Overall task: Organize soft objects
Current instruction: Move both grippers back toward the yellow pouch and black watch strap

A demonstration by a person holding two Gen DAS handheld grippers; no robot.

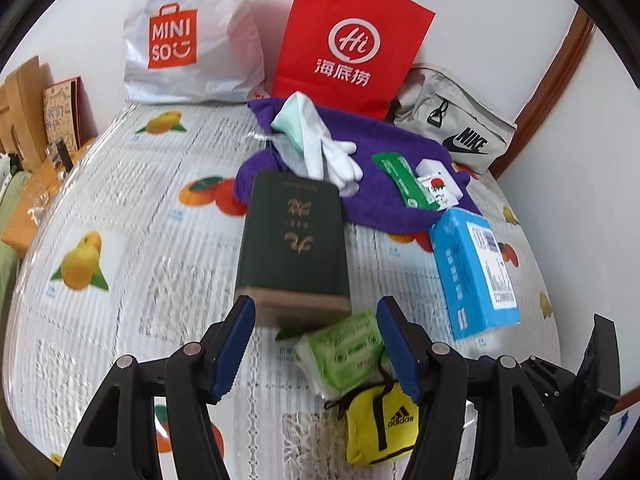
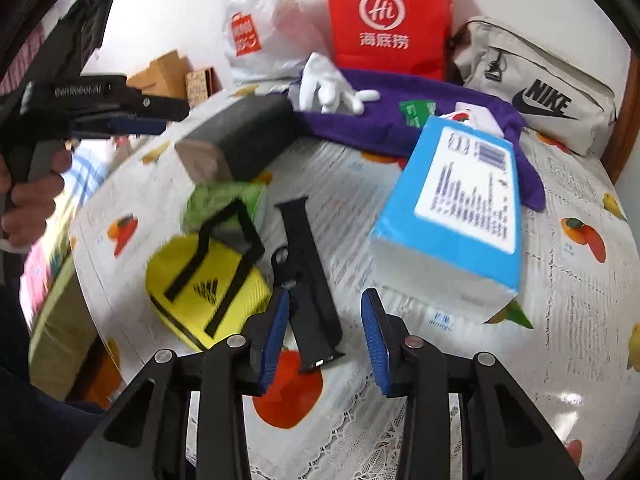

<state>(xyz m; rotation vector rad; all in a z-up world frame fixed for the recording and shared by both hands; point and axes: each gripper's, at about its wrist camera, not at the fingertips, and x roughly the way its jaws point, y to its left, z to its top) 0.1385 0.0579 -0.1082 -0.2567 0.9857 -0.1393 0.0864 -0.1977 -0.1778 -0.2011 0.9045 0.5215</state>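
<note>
**Now both grippers hover over the soft clutter**

Plainly, the black watch strap [image 2: 310, 280] lies flat on the fruit-print tablecloth [image 2: 560, 320], its long axis running from twelve o'clock down to six, the lower end between the right gripper [image 2: 325, 322] jaws, which stand apart and clamp nothing. At its nine o'clock sits a yellow fabric pouch [image 2: 208, 284], rounded and woven. At two o'clock a blue tissue pack [image 2: 452, 216] rests tilted. The left gripper [image 1: 316, 334] is open and empty, a green tissue packet [image 1: 344, 354] below it and a dark green box [image 1: 294, 248] at its twelve. White gloves [image 1: 324, 148] lie on a fuzzy purple towel [image 1: 384, 196].
</note>
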